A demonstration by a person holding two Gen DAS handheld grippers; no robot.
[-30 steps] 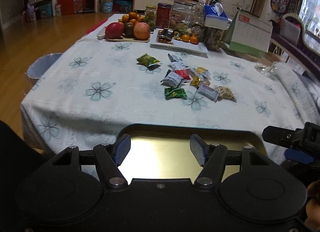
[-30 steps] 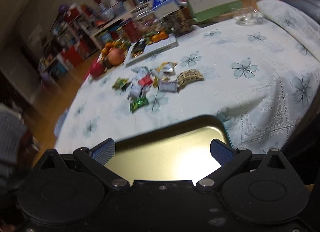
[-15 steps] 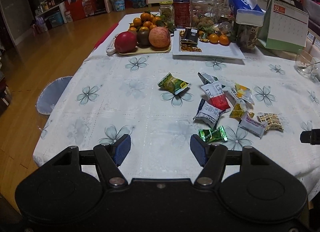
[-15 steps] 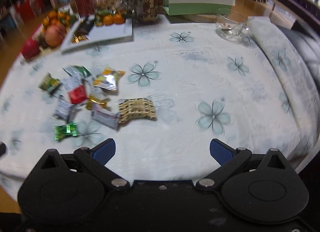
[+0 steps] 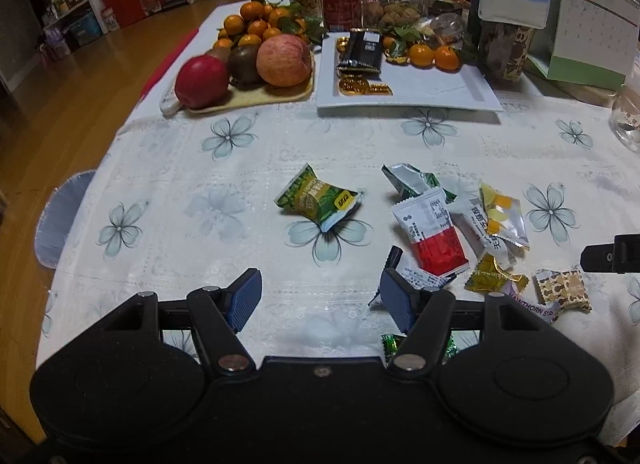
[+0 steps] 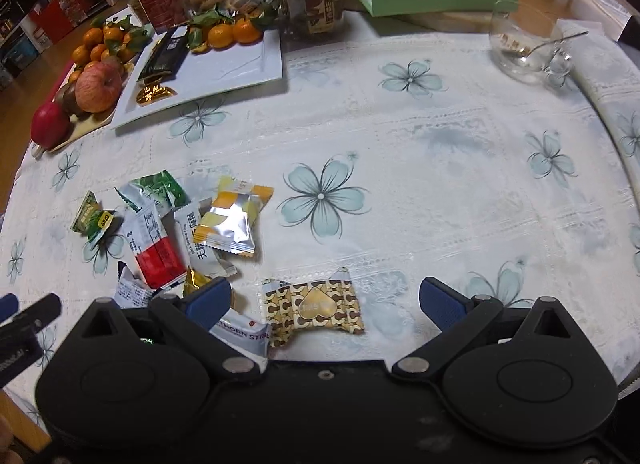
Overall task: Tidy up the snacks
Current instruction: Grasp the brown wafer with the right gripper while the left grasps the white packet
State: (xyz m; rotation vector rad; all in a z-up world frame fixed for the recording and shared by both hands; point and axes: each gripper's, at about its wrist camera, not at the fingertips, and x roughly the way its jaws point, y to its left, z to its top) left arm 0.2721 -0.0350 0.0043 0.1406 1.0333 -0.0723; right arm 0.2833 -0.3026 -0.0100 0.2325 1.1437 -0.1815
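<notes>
Both tools hanging released over loose snacks on the bench
You are holding right tool (image 6: 325, 297) splayed around the brown-gold packet (image 6: 314, 309); left tool (image 5: 321, 293) is gaping, empty.

Right gripper (image 6: 325, 298) spread wide, empty, above a brown-and-gold patterned snack packet (image 6: 314, 308) on the floral tablecloth (image 6: 420, 168); other wrappers cluster left
</notes>
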